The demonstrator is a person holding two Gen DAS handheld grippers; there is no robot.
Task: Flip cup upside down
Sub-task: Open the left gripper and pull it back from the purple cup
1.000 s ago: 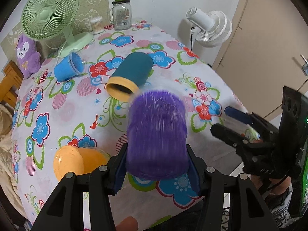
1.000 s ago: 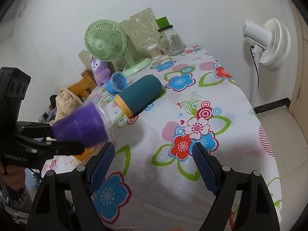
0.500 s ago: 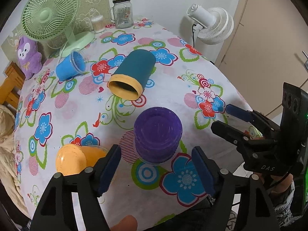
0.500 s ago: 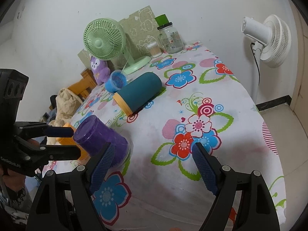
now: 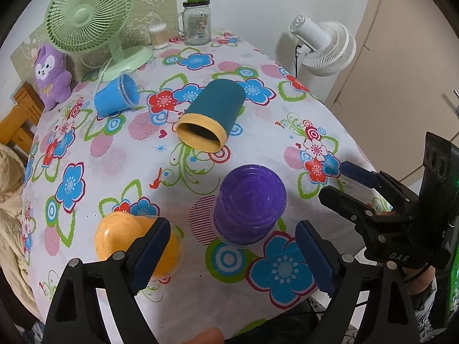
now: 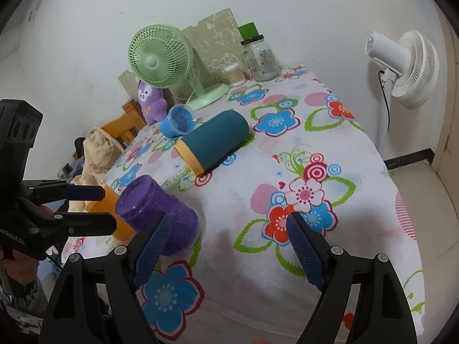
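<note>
Released since a second ago, purple cup [image 5: 250, 200] stands inverted just ahead of the wide-open left claw [image 5: 232, 253].

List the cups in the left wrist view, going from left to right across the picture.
Blue cup lying on its side → orange cup upside down → teal cup with yellow rim, on its side → purple cup upside down.

Left wrist view: mounted behind the left gripper [image 5: 231, 253], high over the near table [image 5: 109, 154] edge, angled down. Right wrist view: lower, from the near right, facing far-left. Shared: purple cup [image 5: 250, 200] [image 6: 156, 213], green fan [image 5: 89, 18] [image 6: 159, 57].
</note>
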